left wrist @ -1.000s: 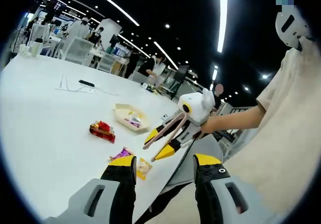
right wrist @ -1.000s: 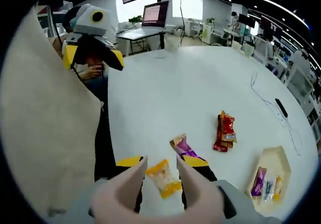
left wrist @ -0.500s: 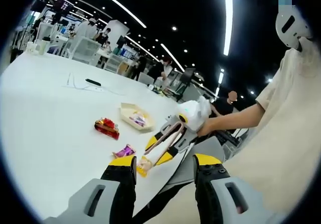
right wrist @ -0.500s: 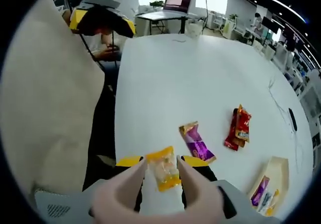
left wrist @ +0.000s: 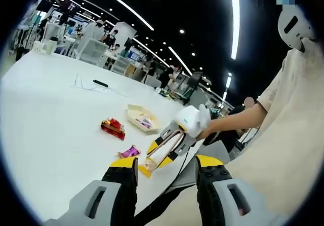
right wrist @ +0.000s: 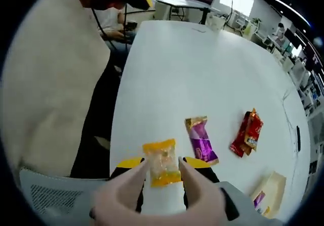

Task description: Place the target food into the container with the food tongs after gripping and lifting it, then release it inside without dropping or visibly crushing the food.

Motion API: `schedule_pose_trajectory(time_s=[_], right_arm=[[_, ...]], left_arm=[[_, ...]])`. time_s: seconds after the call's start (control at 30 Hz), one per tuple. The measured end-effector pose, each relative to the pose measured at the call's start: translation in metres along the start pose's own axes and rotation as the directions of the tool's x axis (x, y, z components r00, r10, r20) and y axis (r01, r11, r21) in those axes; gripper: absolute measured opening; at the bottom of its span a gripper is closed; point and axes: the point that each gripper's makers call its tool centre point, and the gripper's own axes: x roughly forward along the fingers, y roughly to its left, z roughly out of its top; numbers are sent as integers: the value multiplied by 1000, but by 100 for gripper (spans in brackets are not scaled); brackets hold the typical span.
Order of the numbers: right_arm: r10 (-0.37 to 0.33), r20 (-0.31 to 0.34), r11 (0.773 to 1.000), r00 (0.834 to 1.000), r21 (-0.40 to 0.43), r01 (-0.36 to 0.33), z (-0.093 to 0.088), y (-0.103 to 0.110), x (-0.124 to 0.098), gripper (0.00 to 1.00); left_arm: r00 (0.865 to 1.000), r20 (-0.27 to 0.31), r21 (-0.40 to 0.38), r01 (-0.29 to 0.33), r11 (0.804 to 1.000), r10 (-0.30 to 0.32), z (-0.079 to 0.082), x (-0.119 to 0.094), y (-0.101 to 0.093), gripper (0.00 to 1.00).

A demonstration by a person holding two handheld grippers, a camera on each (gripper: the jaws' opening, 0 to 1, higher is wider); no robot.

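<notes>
White table (right wrist: 167, 79) now holds tongs (right wrist: 162, 195) closer around yellow snack (right wrist: 162, 163).

The broad white desk (right wrist: 167, 74) has a smooth, faintly satin top that takes a soft sheen from the ceiling lights. The small yellow-orange snack packet (right wrist: 162, 163) is crinkly, glossy plastic film, as are the purple foil-like wrapper (right wrist: 201, 141) and the shiny red packet (right wrist: 247, 133). The pale beige tray (left wrist: 140, 118) looks matt, like card or pulp. The right hand-held gripper (right wrist: 162, 178) carries smooth, matt, skin-pink tongs. The person's cream sleeve (left wrist: 288, 114) is soft matt cloth.
</notes>
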Motion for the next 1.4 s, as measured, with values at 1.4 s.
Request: schedule_pose_trajectory(time_s=[1.4], right_arm=[[12,-35,998,999,54,-10,-11,9,15,27]], left_arm=[[1000,13,7,-19,1000,19,-4,-6,-6,45]])
